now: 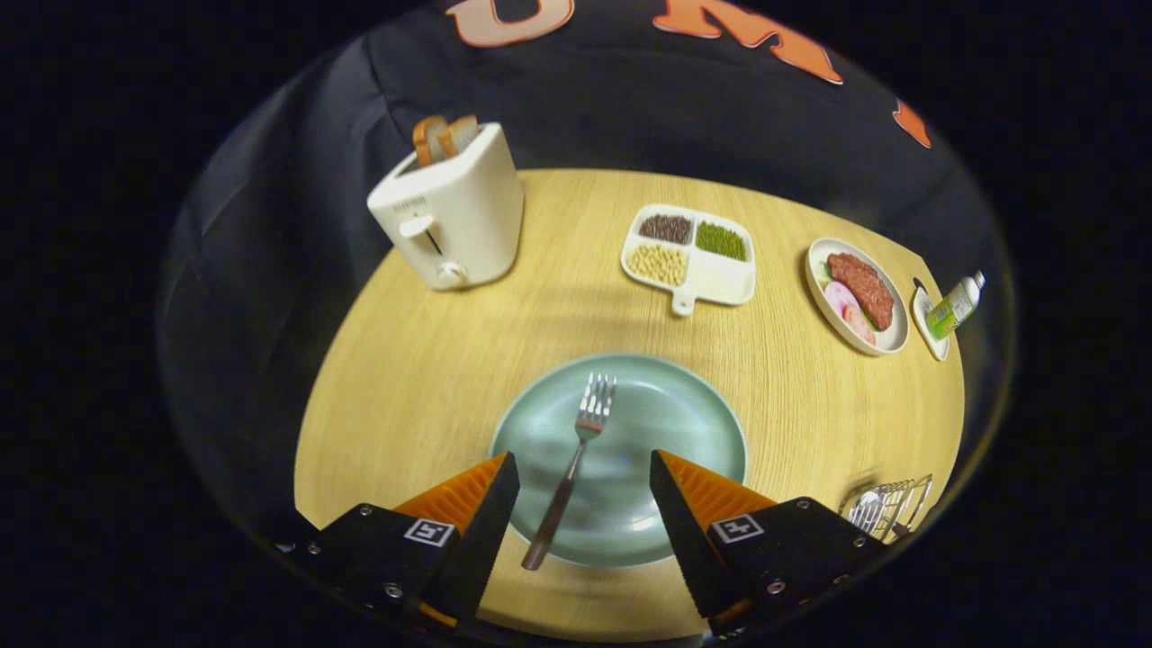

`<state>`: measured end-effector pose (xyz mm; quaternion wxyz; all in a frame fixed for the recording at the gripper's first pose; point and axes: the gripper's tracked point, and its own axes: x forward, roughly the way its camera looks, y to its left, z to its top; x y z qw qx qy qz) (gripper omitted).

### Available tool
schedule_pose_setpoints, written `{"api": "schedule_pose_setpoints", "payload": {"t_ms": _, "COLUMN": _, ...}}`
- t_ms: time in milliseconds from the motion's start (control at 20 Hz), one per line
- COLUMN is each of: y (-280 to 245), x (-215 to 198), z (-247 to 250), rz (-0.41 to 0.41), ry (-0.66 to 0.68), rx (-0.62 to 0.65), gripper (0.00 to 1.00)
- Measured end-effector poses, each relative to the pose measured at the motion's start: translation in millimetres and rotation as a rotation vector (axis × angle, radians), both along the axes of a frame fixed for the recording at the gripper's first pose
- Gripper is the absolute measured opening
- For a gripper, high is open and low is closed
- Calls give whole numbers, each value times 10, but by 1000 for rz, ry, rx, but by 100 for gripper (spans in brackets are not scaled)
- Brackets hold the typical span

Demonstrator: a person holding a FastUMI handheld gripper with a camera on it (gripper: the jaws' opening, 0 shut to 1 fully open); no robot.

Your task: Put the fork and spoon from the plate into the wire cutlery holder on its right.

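A metal fork (pixel 572 468) lies on the pale green plate (pixel 684 423), tines pointing away from me, its handle reaching over the plate's near rim. My gripper (pixel 583 475) hovers above the plate, open, with the fork's handle in the gap between the fingers and neither finger touching it. The wire cutlery holder (pixel 891 508) stands to the right of the plate, beyond the right finger, and a shiny spoon bowl (pixel 866 509) shows inside it.
On the round wooden table (pixel 405 378), a white toaster (pixel 450 211) with bread stands far left. A divided dish of beans (pixel 688 255) sits beyond the plate. A plate of meat (pixel 857 293) and a small bottle (pixel 956 304) lie far right.
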<state>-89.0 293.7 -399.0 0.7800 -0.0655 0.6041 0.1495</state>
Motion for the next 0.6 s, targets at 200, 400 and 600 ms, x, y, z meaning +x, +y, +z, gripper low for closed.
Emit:
{"api": "schedule_pose_setpoints", "payload": {"t_ms": 200, "y": 76, "x": -164, "z": -256, "rz": 28, "ry": 107, "rx": -39, "gripper": 74}}
{"api": "schedule_pose_setpoints", "payload": {"t_ms": 400, "y": 164, "x": -131, "z": -420, "rz": -33, "ry": 167, "rx": -36, "gripper": 62}}
{"api": "schedule_pose_setpoints", "payload": {"t_ms": 600, "y": 145, "x": -148, "z": -553, "rz": -71, "ry": 235, "rx": -57, "gripper": 40}}
